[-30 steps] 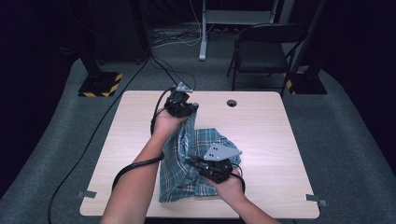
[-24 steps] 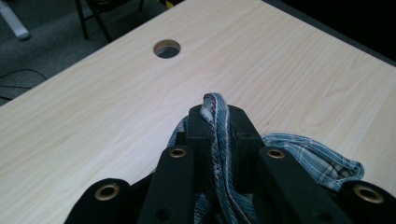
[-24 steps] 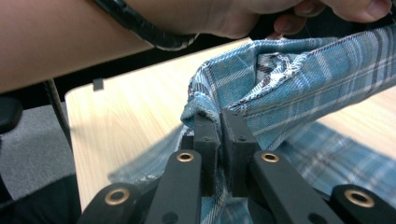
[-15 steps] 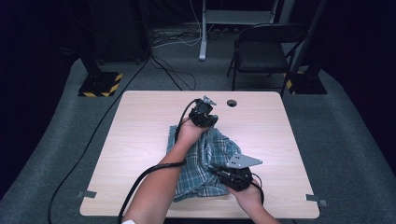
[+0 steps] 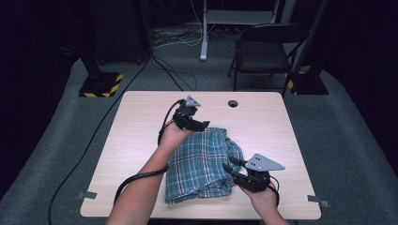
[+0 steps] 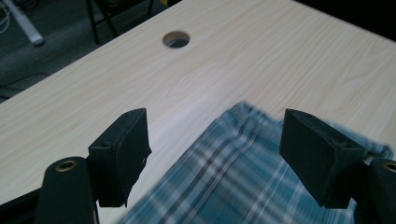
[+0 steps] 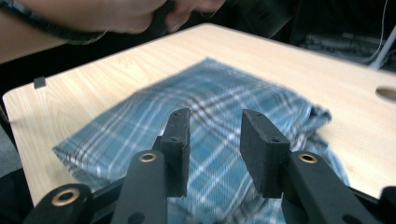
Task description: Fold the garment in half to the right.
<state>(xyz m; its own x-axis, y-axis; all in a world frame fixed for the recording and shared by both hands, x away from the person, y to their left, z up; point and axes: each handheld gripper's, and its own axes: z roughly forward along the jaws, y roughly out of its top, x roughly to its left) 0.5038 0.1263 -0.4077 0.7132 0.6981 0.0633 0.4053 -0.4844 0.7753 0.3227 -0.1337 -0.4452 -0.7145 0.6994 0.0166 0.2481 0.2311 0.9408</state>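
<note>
High view: both tongs (image 5: pixel 202 124) (image 5: pixel 230 167) just opened over plaid cloth (image 5: pixel 202 164).

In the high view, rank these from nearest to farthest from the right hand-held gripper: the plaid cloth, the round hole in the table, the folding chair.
From the right hand-held gripper:
1. Plaid cloth, right beside its jaws, mid-table.
2. Round hole, near the table's far edge.
3. Folding chair, on the floor beyond the table.

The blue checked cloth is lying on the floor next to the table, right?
Not quite. The blue checked cloth is lying on top of the table, not on the floor. The high view shows it spread on the wooden top.
</note>
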